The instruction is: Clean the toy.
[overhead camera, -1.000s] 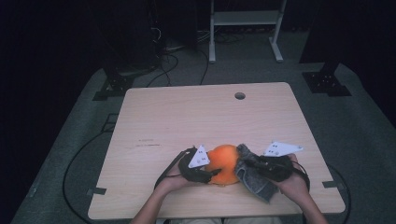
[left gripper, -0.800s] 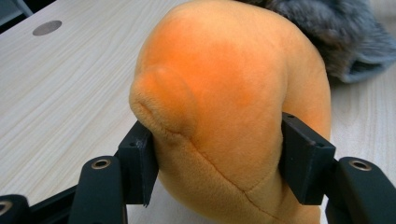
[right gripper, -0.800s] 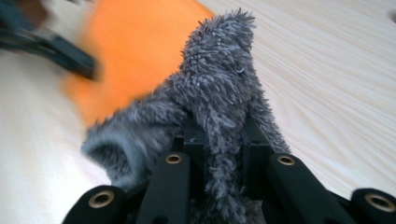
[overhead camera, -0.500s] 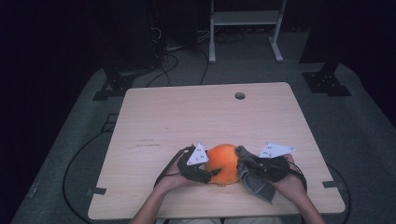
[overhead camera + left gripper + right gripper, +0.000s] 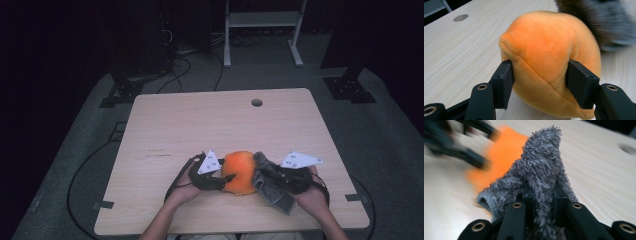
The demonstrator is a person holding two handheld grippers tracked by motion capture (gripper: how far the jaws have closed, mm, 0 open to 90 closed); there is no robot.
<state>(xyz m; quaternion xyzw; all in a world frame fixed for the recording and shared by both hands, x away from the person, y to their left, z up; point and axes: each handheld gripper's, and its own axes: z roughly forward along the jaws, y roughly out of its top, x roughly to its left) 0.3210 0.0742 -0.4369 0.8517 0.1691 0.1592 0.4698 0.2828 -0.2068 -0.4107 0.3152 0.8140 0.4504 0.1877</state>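
A pale wooden table stands in a dark room with cables on the floor. Near its front edge the left gripper, whose jaws have just been closing, pinches an orange plush ball. The right gripper is clamped on a grey fuzzy cloth touching the ball. The soft ball could squirm free under a wipe. The cloth's lower end and the ball's far side are hidden.

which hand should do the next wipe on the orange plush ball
Right. The right claw is shut on the grey fuzzy cloth, which lies against the orange plush ball. The left claw, whose jaws have just been closing, pinches the ball, steadying it.
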